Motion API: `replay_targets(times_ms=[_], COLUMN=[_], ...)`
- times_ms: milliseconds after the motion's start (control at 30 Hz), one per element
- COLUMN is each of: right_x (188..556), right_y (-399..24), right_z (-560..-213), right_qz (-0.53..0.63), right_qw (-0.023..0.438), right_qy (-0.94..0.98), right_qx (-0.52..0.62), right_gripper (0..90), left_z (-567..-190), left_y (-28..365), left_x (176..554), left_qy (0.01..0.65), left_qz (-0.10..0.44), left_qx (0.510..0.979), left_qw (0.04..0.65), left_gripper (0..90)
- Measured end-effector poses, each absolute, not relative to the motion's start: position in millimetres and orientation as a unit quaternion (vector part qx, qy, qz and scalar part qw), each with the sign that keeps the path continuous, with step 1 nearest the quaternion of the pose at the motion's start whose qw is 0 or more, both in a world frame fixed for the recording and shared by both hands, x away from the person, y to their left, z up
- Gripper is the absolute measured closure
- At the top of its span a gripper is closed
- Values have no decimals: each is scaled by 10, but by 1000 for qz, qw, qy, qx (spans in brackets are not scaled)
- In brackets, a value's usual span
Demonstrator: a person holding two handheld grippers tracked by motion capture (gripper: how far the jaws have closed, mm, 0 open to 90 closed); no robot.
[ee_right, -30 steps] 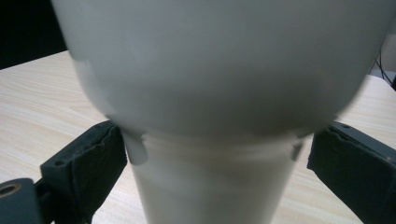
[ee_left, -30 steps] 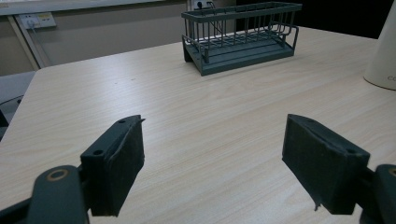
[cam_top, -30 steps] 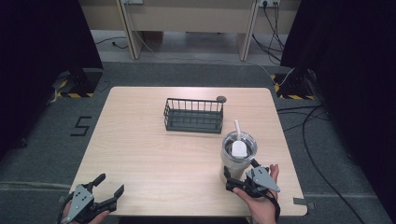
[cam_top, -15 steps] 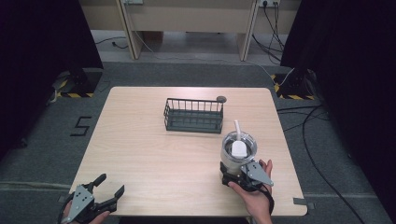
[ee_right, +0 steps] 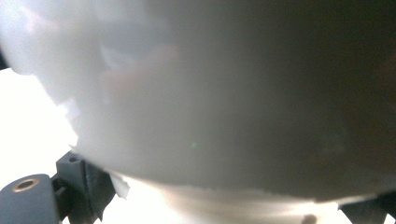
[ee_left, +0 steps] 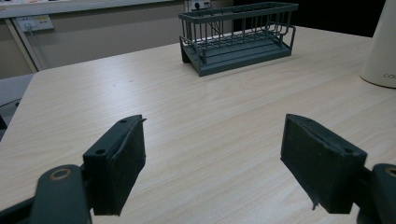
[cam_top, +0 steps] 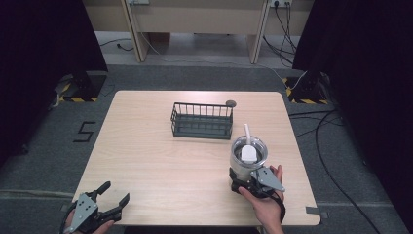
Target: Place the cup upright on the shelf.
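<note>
- Your left gripper (cam_top: 111, 197) hangs at the near left corner of the worktop (cam_top: 146, 161), jaws spread wide and empty. It has no part in the work at this stage.
- The wire basket (cam_top: 201, 120) stands empty at mid-worktop, well apart from both grippers.
- The tumbler (cam_top: 247, 160), with lid and straw, stands upright near the right edge.
- Your right gripper (cam_top: 243, 184) is at the tumbler's base, a jaw on either side. Whether the jaws have clamped cannot be told.
- Judgement: the approach is done; any lift or transfer remains.
</note>
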State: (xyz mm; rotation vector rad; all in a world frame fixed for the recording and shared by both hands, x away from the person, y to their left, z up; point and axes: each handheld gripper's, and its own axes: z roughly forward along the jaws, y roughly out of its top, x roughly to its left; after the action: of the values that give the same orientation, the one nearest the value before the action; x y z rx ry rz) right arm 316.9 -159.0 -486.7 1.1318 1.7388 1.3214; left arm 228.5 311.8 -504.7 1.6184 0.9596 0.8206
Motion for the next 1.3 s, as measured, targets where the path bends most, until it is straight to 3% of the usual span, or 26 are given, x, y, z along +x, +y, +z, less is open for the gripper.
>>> replay_targets(times_ms=[667, 1300], right_x=[3171, 3303], right_y=[-1567, -1558], right_z=[-4845, -4577], right_qz=[502, 519], right_qw=[340, 348], right_qy=[670, 653], right_qx=[429, 429], right_gripper=[103, 103], left_z=[-5044, -5038], left_y=[3115, 3123], left_x=[2283, 2277], left_qy=[398, 398], left_qz=[342, 343], left_qx=[675, 674], left_qw=[518, 520], left_gripper=[223, 223])
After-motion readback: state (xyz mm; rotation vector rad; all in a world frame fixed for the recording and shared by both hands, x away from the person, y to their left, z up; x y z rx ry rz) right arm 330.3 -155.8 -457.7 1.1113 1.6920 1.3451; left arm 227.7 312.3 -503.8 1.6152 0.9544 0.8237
